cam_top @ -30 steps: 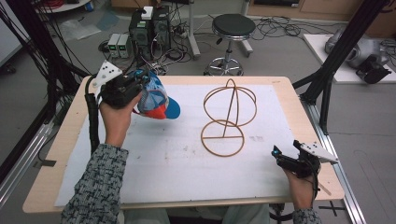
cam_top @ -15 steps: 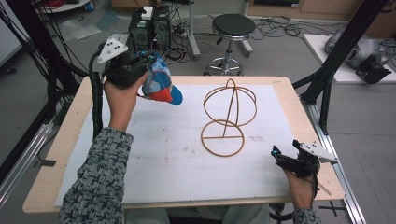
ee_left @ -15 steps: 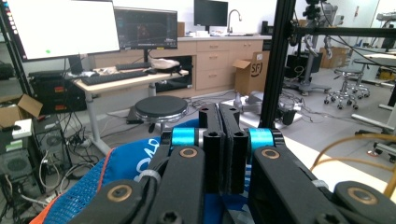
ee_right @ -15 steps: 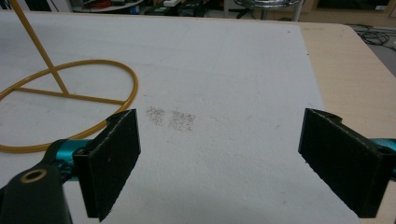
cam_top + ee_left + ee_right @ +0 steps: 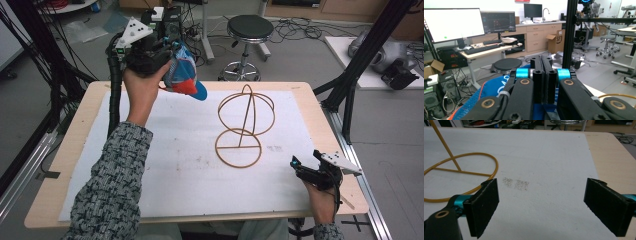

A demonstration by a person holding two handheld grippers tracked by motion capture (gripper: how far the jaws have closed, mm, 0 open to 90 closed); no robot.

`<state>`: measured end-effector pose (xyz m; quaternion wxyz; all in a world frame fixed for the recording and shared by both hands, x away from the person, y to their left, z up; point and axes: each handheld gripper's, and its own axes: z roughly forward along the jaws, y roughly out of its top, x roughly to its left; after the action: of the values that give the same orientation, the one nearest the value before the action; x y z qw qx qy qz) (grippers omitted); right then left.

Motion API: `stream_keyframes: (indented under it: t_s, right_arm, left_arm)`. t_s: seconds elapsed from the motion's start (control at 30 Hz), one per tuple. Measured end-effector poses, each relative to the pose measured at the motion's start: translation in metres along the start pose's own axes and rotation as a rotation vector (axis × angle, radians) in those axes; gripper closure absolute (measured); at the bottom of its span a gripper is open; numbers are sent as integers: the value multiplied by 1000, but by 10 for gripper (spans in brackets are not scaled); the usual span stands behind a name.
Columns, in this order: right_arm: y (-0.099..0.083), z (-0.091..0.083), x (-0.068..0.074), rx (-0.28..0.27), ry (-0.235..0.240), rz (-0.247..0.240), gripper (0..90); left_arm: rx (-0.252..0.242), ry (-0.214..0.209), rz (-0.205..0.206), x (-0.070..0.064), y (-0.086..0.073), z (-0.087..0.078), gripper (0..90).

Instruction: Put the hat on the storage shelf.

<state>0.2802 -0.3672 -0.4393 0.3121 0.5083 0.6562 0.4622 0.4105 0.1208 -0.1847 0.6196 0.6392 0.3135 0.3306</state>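
Note:
A blue, red and white cap (image 5: 182, 75) hangs in the air over the table's far left edge, with my left gripper (image 5: 167, 55) shut on it. In the left gripper view the jaws (image 5: 541, 75) are pressed together, with blue cap fabric (image 5: 491, 87) bunched below them. A gold wire stand (image 5: 245, 125), a ring base with a rounded cage on top, stands at mid-table to the right of the cap. My right gripper (image 5: 298, 167) rests near the front right corner, open and empty (image 5: 541, 205), facing the stand's base ring (image 5: 461, 170).
A white sheet (image 5: 165, 165) covers most of the wooden table (image 5: 325, 115). Black frame posts (image 5: 360, 60) rise at the right and left sides. A round stool (image 5: 249, 30) and cables lie on the floor beyond the far edge.
My left hand has lifted the cap higher and carried it toward the table's far edge and slightly right. The right gripper has stayed put.

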Motion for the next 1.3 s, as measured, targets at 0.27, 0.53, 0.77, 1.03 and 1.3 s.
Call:
stream_keyframes:
  t_s: [0.27,0.53,0.77,1.03,1.3]
  right_arm:
    - [0,0,0,-2,2,-1,119]
    - [0,0,-2,-4,3,5,119]
    - [0,0,0,-5,9,4,119]
    - [0,1,0,-6,15,-1,119]
    - [-1,-1,0,0,18,-8,119]
  left_arm:
    - [-1,-36,1,-11,13,21,882]
    - [-34,-47,-35,-19,20,40,882]
    - [-53,-53,-67,-27,27,54,882]
    - [-77,-65,-73,-37,37,64,882]
    - [-94,-80,-76,-46,46,68,882]
